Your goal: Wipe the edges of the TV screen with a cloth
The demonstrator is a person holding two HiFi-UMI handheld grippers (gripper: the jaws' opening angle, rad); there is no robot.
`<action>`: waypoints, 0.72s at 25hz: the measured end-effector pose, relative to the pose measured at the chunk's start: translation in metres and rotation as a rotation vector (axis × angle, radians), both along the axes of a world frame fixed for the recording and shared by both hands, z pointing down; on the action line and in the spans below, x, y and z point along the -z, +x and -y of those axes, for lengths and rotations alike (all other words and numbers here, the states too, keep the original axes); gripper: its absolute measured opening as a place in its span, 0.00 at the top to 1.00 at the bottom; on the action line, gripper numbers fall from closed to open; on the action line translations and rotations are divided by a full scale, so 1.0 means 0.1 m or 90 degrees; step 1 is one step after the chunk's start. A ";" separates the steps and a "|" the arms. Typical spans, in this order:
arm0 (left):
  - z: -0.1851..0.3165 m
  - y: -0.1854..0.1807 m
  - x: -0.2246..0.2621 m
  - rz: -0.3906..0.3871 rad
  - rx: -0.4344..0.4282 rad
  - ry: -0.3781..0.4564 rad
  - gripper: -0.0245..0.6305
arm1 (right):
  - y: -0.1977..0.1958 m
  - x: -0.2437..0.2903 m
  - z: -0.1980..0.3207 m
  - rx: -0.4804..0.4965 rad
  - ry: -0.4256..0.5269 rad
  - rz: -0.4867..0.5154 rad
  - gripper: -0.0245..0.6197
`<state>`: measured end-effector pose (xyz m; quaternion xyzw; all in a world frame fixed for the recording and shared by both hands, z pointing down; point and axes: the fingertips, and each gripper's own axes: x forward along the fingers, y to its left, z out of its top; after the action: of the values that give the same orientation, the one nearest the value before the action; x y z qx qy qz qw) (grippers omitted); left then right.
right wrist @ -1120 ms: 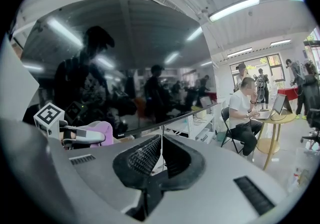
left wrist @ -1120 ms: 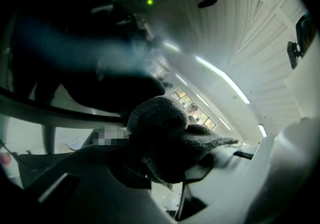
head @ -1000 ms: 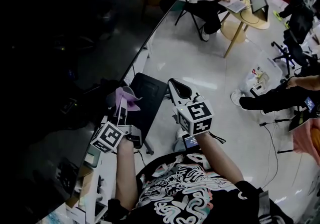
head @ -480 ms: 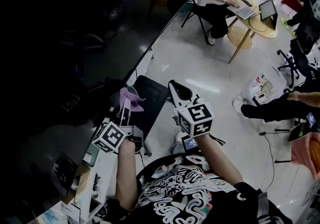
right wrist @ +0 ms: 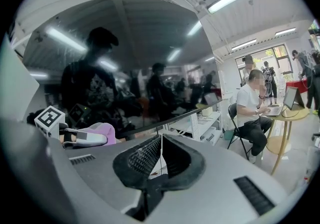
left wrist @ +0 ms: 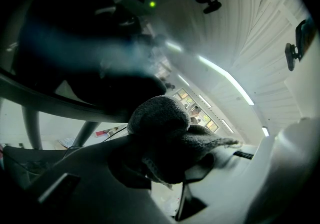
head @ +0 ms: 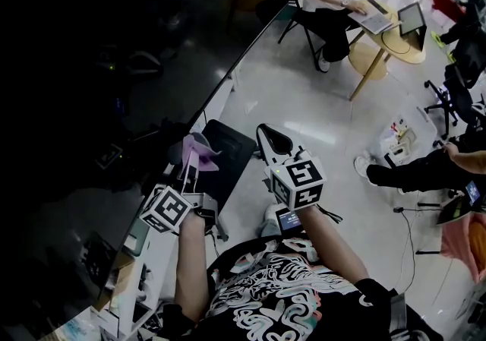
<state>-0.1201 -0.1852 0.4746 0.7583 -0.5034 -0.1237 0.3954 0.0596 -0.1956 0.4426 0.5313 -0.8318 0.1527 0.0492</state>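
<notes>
– Cloth point(head: 194, 151) location?
– Pinched in the jaws of the left gripper point(head: 187, 168), just beside the lower edge of the TV screen point(head: 91, 89).
– Right gripper point(right wrist: 161, 154)?
– Jaws pressed together, nothing between them, apart from the screen.

I hold the left gripper point(head: 187, 171) extended forward and to the left, with the jaws pointing away from my torso. The left marker cube point(head: 165, 208) sits at the wrist end. In the left gripper view the jaws are clamped on a bunched cloth point(left wrist: 167, 133), which bulges out above the tips. The left forearm point(head: 191, 263) is bare and runs nearly straight ahead from the elbow.

I hold the right gripper point(head: 272, 138) near the left one, not touching it. The right gripper view shows its jaws pressed together with nothing between them. The right marker cube point(head: 298, 180) faces upward. The right forearm point(head: 328, 244) angles inward from the elbow.
</notes>
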 end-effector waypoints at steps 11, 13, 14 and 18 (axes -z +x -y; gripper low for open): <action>0.20 0.19 -0.06 0.013 0.007 -0.019 0.79 | 0.34 0.00 0.21 -0.012 -0.001 0.012 0.91; 0.24 0.20 -0.07 0.029 0.015 -0.020 0.79 | 0.42 -0.01 0.25 -0.013 0.000 0.014 0.91; 0.26 0.22 -0.06 0.031 0.018 -0.019 0.79 | 0.45 0.00 0.27 -0.012 -0.001 0.016 0.91; 0.32 0.27 -0.06 0.017 0.030 -0.027 0.79 | 0.57 0.00 0.33 -0.013 -0.003 0.023 0.91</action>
<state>-0.0928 -0.2167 0.4804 0.7393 -0.5290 -0.1119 0.4013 0.1169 -0.2287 0.4428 0.5369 -0.8267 0.1647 0.0336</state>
